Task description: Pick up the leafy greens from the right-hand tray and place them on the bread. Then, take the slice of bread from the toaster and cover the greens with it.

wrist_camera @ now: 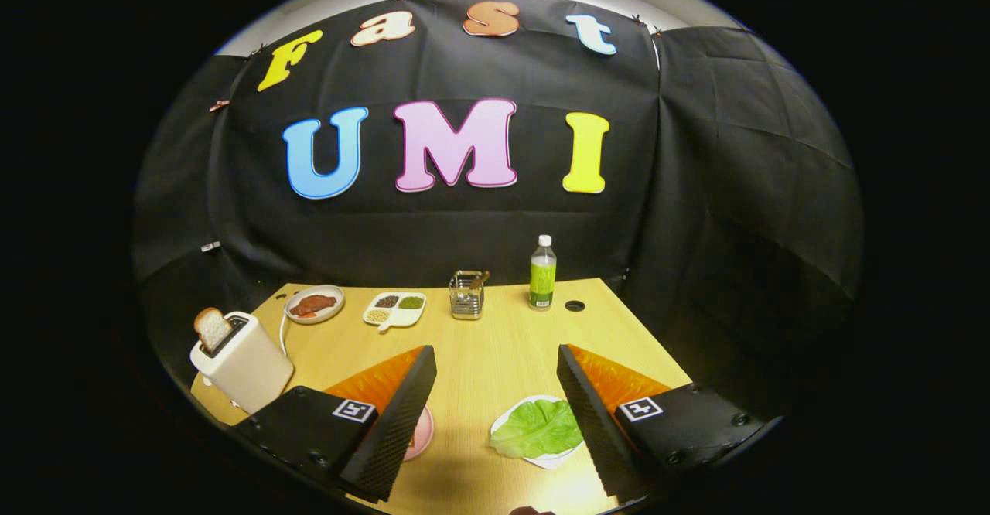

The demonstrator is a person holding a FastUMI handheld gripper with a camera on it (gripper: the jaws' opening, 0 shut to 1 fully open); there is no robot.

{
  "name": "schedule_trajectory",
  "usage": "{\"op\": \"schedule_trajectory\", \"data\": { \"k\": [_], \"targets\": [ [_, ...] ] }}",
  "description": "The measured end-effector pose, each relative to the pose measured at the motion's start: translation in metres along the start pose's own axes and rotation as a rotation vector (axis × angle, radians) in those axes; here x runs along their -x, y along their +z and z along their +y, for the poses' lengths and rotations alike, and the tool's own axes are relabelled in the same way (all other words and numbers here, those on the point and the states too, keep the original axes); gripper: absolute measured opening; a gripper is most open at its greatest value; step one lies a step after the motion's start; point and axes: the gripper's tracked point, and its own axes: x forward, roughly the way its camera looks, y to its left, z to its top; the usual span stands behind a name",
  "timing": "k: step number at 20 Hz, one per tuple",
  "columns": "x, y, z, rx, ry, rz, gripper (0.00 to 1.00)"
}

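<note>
Lying on a white tray (551,459) just inside the right finger, the green leafy lettuce (537,428) is untouched; the gripper (495,414) is spread wide, empty. Centre over the leaf, then descend. A pink plate (421,431), possibly holding bread, sits beside the left finger.

Wooden counter (479,360), lower centre of frame. On it: toaster (246,368) at lower left; plate of meat (315,304), divided dish (395,308), wire holder (467,295) and bottle (542,273) along the far edge; white tray (551,459) and pink plate (422,431) at bottom centre.
</note>
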Motion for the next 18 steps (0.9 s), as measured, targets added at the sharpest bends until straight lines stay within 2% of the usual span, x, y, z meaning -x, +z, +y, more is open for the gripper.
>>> {"op": "schedule_trajectory", "data": {
  "k": [5, 13, 18],
  "targets": [
    [-0.038, -0.065, -0.020, -0.040, -0.038, 0.141, 0.98],
    [-0.082, -0.160, -0.054, -0.054, -0.149, 0.336, 0.98],
    [-0.097, -0.202, -0.059, -0.046, -0.141, 0.457, 0.98]
  ]
}}
